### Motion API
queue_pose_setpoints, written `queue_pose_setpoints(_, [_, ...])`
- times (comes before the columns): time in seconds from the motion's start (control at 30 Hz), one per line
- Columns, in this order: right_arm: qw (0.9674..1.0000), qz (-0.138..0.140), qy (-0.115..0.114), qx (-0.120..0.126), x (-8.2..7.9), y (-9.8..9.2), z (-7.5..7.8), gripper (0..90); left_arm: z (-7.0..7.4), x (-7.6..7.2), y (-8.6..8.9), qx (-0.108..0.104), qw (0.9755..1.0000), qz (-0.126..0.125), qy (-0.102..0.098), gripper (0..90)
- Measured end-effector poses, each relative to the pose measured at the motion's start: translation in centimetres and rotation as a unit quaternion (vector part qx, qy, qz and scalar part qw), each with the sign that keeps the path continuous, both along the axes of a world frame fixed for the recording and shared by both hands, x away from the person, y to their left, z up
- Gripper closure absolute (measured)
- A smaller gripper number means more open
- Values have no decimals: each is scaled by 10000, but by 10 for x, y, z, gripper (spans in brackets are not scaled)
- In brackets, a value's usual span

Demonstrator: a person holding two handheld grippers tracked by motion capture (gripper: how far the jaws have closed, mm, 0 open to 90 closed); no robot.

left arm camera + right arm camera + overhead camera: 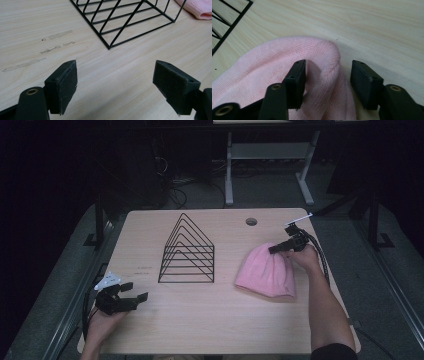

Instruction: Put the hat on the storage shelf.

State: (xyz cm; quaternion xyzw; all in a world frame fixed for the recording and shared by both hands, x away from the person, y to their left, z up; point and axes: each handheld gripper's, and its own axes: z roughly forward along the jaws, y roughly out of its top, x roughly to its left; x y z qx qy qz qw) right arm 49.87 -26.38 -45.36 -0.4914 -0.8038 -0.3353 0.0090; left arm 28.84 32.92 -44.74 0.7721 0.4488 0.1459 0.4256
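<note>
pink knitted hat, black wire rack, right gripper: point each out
pink knitted hat (267, 272), high view, middle of the knit
black wire rack (187, 251), high view, front triangle wires
right gripper (328, 72), right gripper view, midway between fingertips

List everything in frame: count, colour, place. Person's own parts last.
knit hat: 1, pink, right part of the table, lying flat
wire rack: 1, black, triangular frames, table centre
table: 1, light wood, with a round hole near the far right edge
desk frame: 1, pale grey legs, on the floor behind the table
left hand-held gripper: 1, black, near left table edge, jaws open on nothing
right hand-held gripper: 1, black, at the hat's far end, jaws astride a fold of the knit, one pad on it and the other off it
forearms: 2, entering from the bottom edge
</note>
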Motion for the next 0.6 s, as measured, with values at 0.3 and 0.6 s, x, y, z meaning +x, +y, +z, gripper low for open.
queue_pose_setpoints(0.3, [9997,2,89,213,-2,0,-9,591,-1,1,-2,2,10000,-58,28,194])
queue_pose_setpoints(0.6, [9994,112,-77,324,-12,-2,-3,725,-1,3,-3,5,9999,-135,35,195])
